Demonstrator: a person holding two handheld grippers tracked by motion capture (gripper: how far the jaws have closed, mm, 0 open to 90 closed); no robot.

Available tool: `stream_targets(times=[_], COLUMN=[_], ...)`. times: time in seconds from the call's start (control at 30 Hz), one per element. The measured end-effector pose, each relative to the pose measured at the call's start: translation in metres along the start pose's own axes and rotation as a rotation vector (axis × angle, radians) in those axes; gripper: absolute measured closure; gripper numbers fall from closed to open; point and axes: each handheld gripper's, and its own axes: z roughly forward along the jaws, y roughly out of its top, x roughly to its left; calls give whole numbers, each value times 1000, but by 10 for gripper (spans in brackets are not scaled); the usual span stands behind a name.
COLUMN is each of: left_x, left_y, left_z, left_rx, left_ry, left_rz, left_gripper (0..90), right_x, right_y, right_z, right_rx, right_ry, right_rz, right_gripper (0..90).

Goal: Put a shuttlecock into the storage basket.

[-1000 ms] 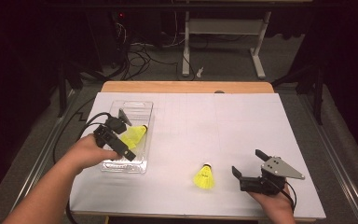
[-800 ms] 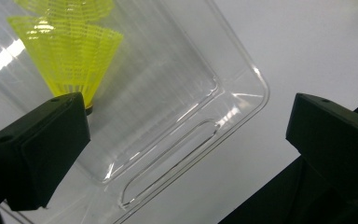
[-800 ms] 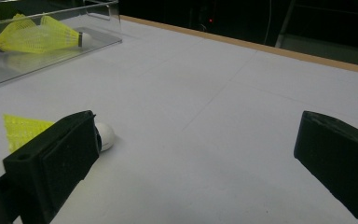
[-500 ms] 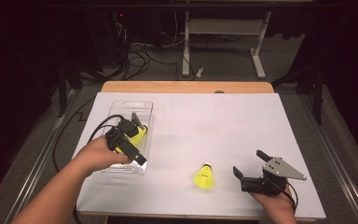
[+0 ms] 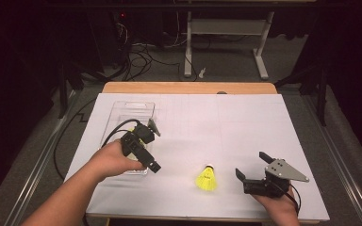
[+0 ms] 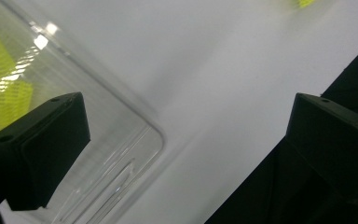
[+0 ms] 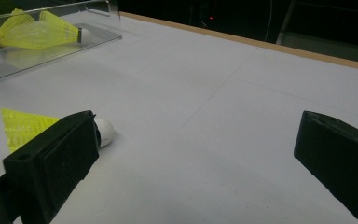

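Note:
A yellow shuttlecock (image 5: pixel 206 179) lies on the white table cover, its white cork (image 7: pixel 104 132) pointing away from me. My right gripper (image 5: pixel 251 165) rests just right of it, open and empty; in the right gripper view (image 7: pixel 196 140) the shuttlecock (image 7: pixel 25 127) lies beside the left jaw. A second yellow shuttlecock (image 7: pixel 37 31) lies on its side in a clear plastic tray (image 5: pixel 128 112). My left gripper (image 5: pixel 154 146) hovers open over the tray's near right corner (image 6: pixel 130 140), with nothing between the jaws. The tray's shuttlecock (image 6: pixel 4 79) shows behind the left jaw.
White paper (image 5: pixel 226 122) covers the table, with a wooden edge (image 5: pixel 188 87) at the far side. The left gripper's cable (image 5: pixel 111 136) loops over the tray. Beyond the table, a dark floor holds cables and a desk frame (image 5: pixel 226 33).
My left gripper has moved from over the tray's middle toward its near right corner and turned to the right. The shuttlecock stays in the tray. The right gripper has not moved.

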Motion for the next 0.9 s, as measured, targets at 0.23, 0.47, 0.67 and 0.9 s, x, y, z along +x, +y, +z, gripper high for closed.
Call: stream_targets(times=[0.23,0.47,0.67,0.9], left_x=[-13,-24,-31,-39], left_y=[9,18,23,27], left_z=[4,9,14,23], left_rx=[2,7,9,18], left_ry=[-14,-14,-20,-25], left_rz=[35,59,75,90], left_gripper=[6,6,6,6], right_x=[-1,-1,-1,-1], right_y=[0,0,-1,-1], right_z=[-1,-3,-4,-4], right_rx=[-2,-4,-4,-3], right_ry=[-3,-4,-9,-5], right_rz=[1,-1,-1,0], right_gripper=[3,3,3,3])
